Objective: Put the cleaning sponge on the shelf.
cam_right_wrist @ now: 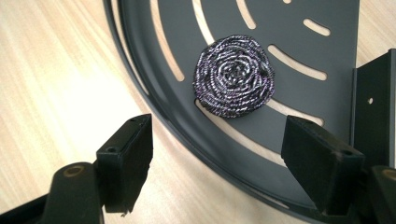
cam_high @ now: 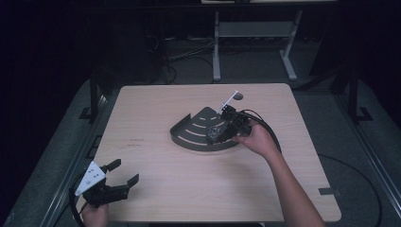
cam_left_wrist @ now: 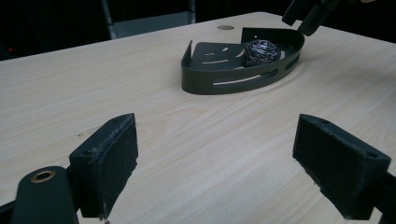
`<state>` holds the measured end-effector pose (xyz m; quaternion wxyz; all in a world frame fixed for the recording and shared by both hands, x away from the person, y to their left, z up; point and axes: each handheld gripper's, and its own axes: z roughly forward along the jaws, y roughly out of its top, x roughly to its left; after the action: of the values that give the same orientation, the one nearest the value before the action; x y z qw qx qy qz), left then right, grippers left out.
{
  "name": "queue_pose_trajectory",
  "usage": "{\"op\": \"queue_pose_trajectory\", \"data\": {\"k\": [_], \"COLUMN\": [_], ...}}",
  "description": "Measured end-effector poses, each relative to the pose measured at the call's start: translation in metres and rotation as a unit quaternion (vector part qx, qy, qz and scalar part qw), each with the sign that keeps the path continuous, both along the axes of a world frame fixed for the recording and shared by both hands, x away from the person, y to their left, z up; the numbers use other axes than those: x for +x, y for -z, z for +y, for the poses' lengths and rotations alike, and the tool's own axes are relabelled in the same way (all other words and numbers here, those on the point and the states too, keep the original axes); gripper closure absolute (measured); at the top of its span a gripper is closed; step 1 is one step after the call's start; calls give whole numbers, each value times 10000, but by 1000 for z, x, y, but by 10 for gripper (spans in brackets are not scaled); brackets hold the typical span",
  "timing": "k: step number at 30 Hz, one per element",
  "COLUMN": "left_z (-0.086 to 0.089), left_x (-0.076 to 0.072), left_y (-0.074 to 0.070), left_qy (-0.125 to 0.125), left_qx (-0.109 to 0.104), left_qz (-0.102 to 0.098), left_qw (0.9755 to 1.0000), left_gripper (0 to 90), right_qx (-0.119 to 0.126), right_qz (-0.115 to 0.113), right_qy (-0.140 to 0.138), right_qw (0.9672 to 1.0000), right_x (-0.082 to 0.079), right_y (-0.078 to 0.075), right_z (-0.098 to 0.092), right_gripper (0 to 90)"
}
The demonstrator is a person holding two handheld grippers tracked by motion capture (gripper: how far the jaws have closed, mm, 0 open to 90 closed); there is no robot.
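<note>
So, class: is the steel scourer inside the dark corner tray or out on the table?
Inside. The steel scourer lies on the slotted floor of the corner tray, within its rim; no fingers touch it.

I am working in a dim lab or test room: my pale wooden table (cam_high: 156, 189) stands alone, cables (cam_high: 189, 59) trail over the dark floor, and a metal-legged bench (cam_high: 255, 42) waits behind.

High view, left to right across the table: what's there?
Left gripper with open black jaws → dark grey quarter-round slotted metal tray → right gripper over the tray → small round hole in the wooden tabletop.
</note>
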<state>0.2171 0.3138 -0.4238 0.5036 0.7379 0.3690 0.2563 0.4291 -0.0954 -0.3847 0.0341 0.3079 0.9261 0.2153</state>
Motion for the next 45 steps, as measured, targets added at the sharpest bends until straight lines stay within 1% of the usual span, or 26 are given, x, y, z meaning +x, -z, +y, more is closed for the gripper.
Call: {"op": "queue_pose_trajectory", "data": {"k": [4, 11, 13, 15, 21, 22, 26, 29, 31, 37, 39, 45], "left_z": [0, 0, 0, -1, 0, 0, -1, -1, -1, -2, -2, -2], "left_x": [0, 0, 0, 0, 0, 0, 0, 0, 0, 0, 0, 0], "left_y": [0, 0, 0, 0, 0, 0, 0, 1, 1, 1, 1, 1], "left_qy": [1, 5, 5, 5, 2, 4, 7, 5, 9, 0, 7, 15], "left_qx": [8, 28, 32, 33, 30, 34, 30, 29, 27, 27, 27, 45], "left_qz": [0, 5, 10, 10, 9, 6, 21, 20, 20, 22, 17, 22], "left_qw": [10000, 10000, 10000, 10000, 10000, 10000, 10000, 10000, 10000, 10000, 10000, 10000], "left_gripper": [135, 135, 135, 135, 135, 135, 135, 135, 135, 135, 135, 135], "right_qx": [-2, -10, -66, -101, -73, -70, -70, -57, -114, -51, 15, 37], "right_qz": [-45, -19, -7, -42, -60, -33, -52, -17, -12, -25, -17, 20], "right_qy": [-33, -10, -24, -60, -91, -69, -78, -85, -97, -98, -76, -65], "right_qw": [10000, 10000, 10000, 9999, 9999, 9999, 9999, 9999, 9999, 9999, 10000, 10000], "right_x": [-5, -11, -13, -15, -20, -22, -25, -28, -29, -35, -36, -43], "right_y": [-2, 0, 0, 0, -2, -2, 1, 3, 4, 7, 9, 15], "right_z": [-3, -8, -9, -9, -11, -11, -14, -15, -16, -19, -21, -26], "right_gripper": [245, 245, 241, 241, 241, 241, 241, 240, 235, 235, 235, 235]}}
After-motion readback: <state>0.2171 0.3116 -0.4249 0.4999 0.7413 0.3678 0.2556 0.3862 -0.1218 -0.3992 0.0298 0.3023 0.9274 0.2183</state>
